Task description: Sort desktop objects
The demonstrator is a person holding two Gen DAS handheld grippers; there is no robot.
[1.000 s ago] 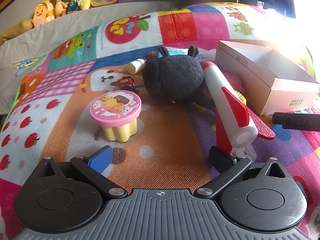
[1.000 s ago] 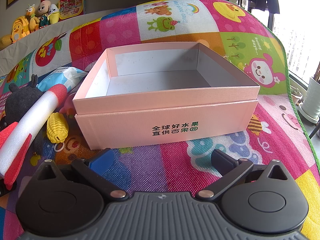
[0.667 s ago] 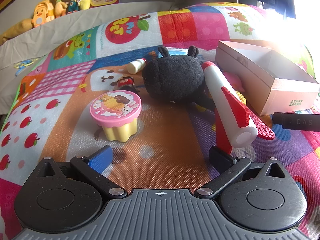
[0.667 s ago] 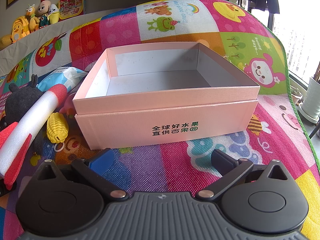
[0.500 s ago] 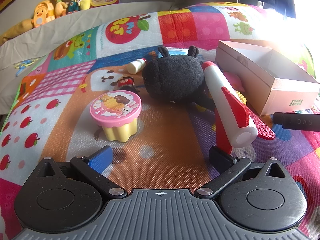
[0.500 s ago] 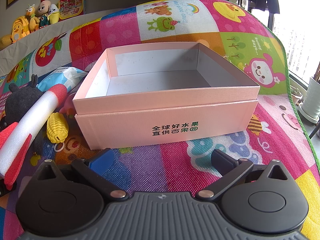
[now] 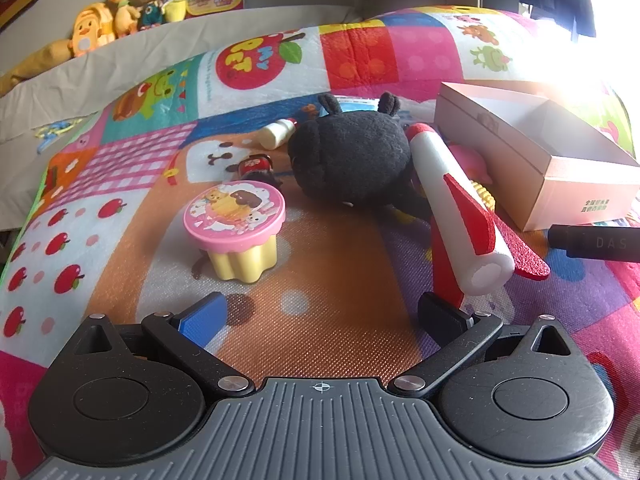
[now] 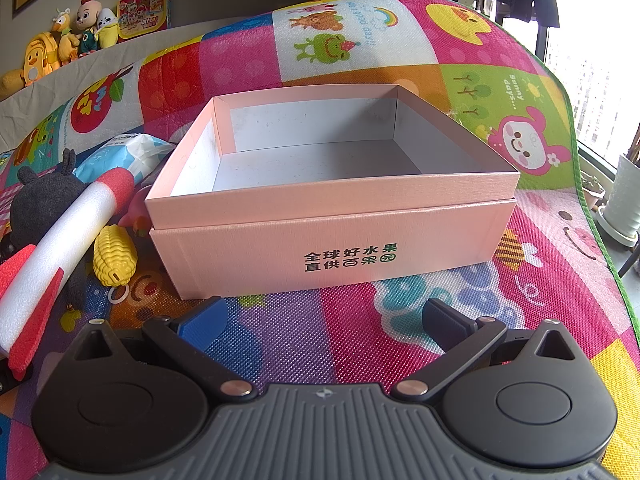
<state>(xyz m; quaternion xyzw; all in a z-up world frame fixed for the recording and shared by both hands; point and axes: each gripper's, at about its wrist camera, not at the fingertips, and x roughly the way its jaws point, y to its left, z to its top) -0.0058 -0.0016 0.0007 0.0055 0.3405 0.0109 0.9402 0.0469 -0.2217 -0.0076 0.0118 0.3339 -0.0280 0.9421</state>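
A: Where are the two claws?

B: The left claw (image 7: pixel 322 318) sits low over the play mat (image 7: pixel 328 320), fingers spread wide with nothing between them. The right claw (image 8: pixel 324 318) is the same, wide and empty, facing the front wall of the pink box (image 8: pixel 332 236).

A: Anything in the box?

B: No, its white inside is bare. It stands open on the mat with dark printed characters on the near wall.

A: And the toys?

B: They lie on the mat to the left of the box. The foam rocket (image 7: pixel 456 208), white with a red tip and red fins, lies with its flat end toward the left claw, just ahead of its right finger. Its tip end leans against the black plush toy (image 7: pixel 352 160). A yellow corn toy (image 8: pixel 115 257) lies between the rocket and the box, close to the box's corner.

A: What else is near the left claw?

B: A yellow cup with a pink lid (image 7: pixel 236 228) stands upright ahead of its left finger, apart from it. Farther back a small white bottle (image 7: pixel 276 134) lies on its side beside the plush, and a tissue pack (image 8: pixel 128 156) lies behind the rocket's tip.
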